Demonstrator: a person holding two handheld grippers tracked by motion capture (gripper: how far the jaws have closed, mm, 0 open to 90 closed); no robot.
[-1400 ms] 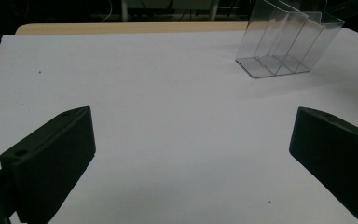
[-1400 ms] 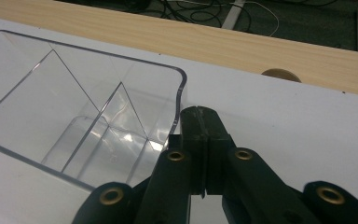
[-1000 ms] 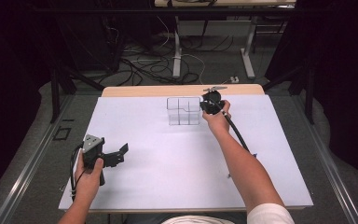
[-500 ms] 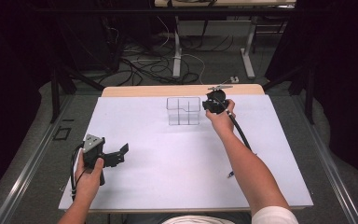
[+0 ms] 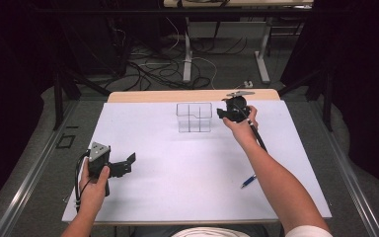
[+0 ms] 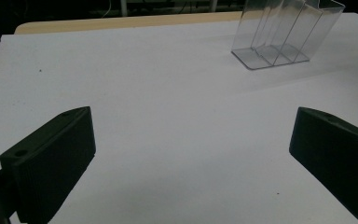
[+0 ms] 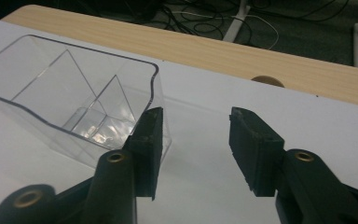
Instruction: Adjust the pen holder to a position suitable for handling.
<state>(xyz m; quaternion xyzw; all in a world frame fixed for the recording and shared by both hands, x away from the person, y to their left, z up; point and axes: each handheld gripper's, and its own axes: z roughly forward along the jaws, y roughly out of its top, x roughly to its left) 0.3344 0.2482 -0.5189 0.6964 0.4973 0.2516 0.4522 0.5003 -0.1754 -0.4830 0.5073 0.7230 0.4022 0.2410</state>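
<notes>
The clear plastic divided organizer box point(image 5: 194, 117) stands upright at the far middle of the white desk point(image 5: 187, 173), its long axis running side to side. The right hand-held gripper point(image 5: 223, 113) hovers just beside its right end, jaws partly open and empty. The left hand-held gripper point(image 5: 128, 164) sits well apart at the near left, jaws wide, holding nothing.

Left gripper point(image 5: 127, 165): black body, grey three-cornered plate on top, black cable looping below the hand; its jaws are blunt black blocks, each with a small round hole near the tip. Right gripper point(image 5: 220, 113): black, same grey plate, black cable trailing along the forearm; ribbed inner jaw faces, brass-coloured rivets at the pivots. Person wears a white short-sleeved top.
</notes>
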